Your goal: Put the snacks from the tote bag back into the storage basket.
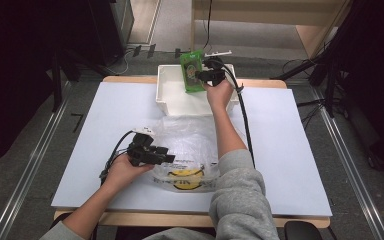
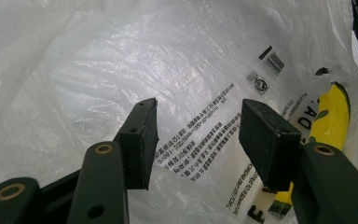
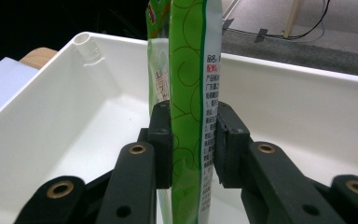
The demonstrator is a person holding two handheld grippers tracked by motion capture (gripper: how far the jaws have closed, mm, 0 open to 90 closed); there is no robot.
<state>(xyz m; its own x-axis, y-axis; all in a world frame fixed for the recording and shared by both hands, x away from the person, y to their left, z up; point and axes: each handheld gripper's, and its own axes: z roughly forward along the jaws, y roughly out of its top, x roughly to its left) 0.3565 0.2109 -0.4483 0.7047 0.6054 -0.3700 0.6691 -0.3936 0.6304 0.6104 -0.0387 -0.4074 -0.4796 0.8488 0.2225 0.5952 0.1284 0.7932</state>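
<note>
The right gripper (image 1: 206,75) is clamped on a green packet (image 1: 192,71), holding it upright over the white bin (image 1: 167,95) at the far side of the table (image 1: 290,150). In the right gripper view the 2 jaws press the packet (image 3: 186,116) from both sides, its narrow edge toward the camera, with the bin's (image 3: 51,116) bare floor and walls below and behind it. The packet hangs above the bin; whether its lower end touches the floor cannot be told.

The left gripper (image 1: 167,155) sits well apart from the right one, near the person's side of the table, with its tips over a clear plastic bag (image 1: 190,135) that lies flat between the bin and the person. In the left gripper view its 2 jaws stand apart with nothing between them, and the bag (image 2: 121,70) lies just beyond them, crinkled, with black print and a yellow mark (image 2: 331,116) to the right of the right jaw
</note>
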